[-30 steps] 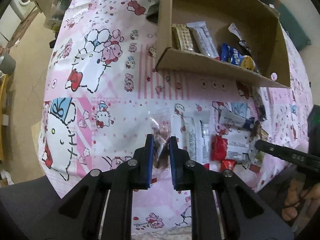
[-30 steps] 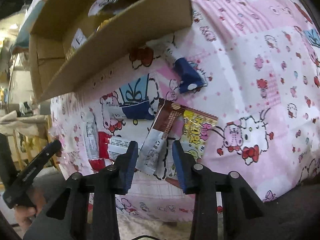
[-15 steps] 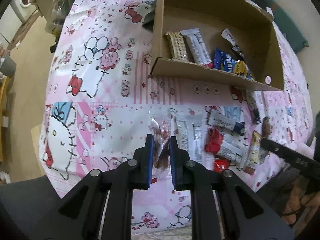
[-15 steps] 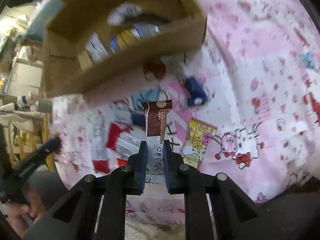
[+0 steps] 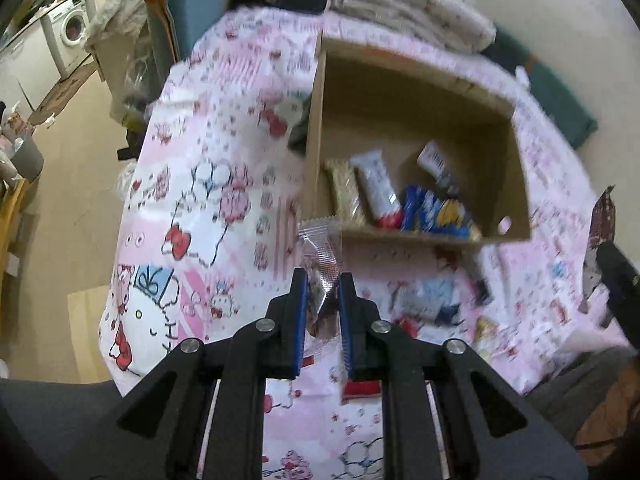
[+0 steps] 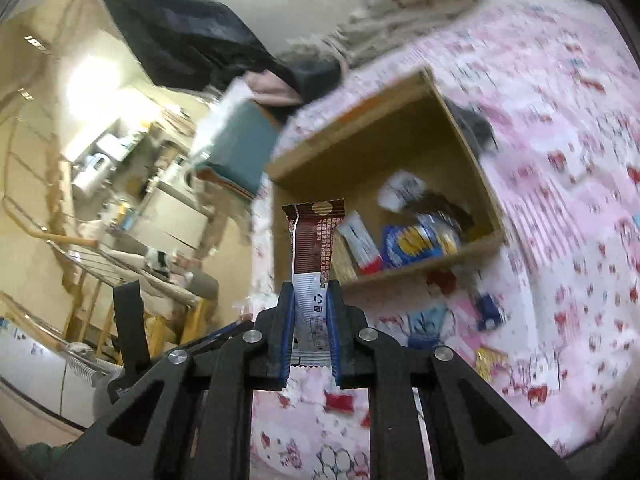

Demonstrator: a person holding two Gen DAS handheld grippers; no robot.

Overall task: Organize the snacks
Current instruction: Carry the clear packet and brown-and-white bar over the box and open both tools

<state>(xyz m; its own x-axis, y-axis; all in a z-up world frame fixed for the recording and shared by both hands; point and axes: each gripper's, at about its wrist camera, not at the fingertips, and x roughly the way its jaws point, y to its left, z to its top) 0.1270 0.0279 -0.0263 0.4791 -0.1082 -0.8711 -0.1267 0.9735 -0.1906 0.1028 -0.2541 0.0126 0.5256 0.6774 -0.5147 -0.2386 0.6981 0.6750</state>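
The left gripper point(image 5: 323, 280) pinches a crinkly clear packet point(image 5: 321, 252) above the pink cartoon-print cloth point(image 5: 200, 184); the right gripper point(image 6: 311, 292) clamps a glossy brown-and-white bar point(image 6: 312, 248); beyond both, a brown cardboard box point(image 5: 404, 96) holds several wrapped snacks point(image 5: 434, 212); more lie along the cloth's near edge.

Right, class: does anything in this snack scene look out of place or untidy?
Yes. Several wrapped snacks lie loose on the pink cartoon-print tablecloth, outside the brown cardboard box that already holds others. A small dark blue packet lies apart from them. Nothing looks spilled or torn.
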